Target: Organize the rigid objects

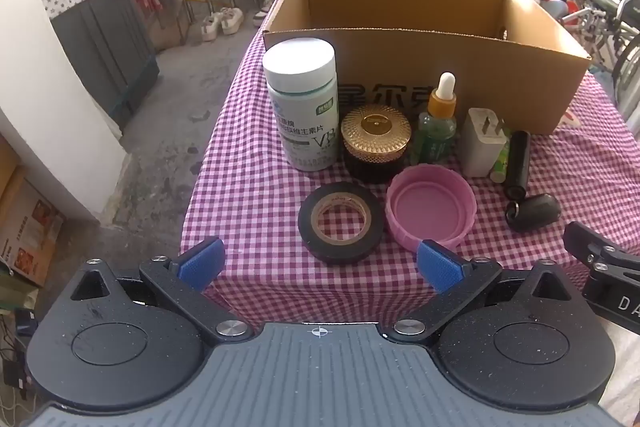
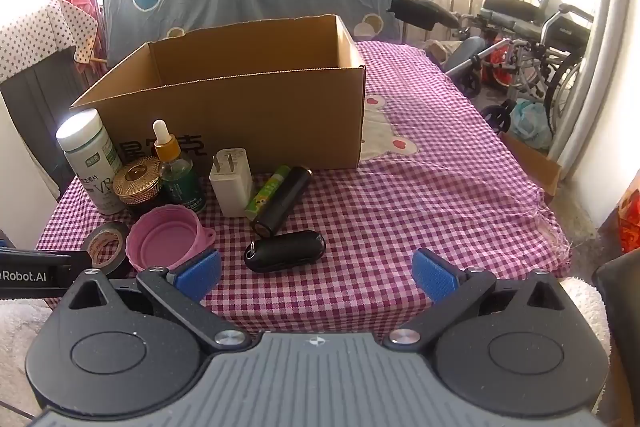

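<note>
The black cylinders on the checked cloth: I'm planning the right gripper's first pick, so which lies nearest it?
The stubby black case with a key ring, lying crosswise just ahead of the right gripper; the longer black tube lies farther back.

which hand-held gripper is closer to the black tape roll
Left. The left hand-held gripper faces the black tape roll just ahead of its open fingers; the right hand-held gripper sits off to the roll's right.

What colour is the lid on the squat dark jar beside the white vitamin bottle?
Gold, with a fine ribbed pattern: the jar lid shows best in the left wrist view.
</note>
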A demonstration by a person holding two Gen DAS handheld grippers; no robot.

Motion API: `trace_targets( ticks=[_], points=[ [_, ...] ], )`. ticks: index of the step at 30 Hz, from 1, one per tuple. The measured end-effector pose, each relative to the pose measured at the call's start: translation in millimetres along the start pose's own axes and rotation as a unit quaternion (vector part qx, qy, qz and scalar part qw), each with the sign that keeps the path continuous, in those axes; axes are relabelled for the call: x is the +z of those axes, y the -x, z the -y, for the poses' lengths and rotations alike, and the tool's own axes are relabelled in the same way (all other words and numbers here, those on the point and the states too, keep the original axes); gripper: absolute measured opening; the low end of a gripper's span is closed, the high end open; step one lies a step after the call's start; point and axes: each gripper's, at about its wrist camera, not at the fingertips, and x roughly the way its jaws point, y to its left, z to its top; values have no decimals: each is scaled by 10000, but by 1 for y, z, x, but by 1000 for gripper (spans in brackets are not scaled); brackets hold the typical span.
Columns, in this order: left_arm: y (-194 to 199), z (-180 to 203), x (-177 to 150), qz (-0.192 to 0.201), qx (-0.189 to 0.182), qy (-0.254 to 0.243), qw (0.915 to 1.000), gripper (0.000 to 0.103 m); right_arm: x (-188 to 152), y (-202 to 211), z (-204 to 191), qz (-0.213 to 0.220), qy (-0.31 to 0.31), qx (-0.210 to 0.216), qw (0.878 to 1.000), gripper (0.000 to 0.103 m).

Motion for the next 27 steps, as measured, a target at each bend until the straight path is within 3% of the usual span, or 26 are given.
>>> trace_targets(
  ticks=[27],
  points=[
    [1, 2, -1, 13, -9, -51, 10000, 103, -2, 0, -1, -44, 11, -5, 10000, 103]
  ],
)
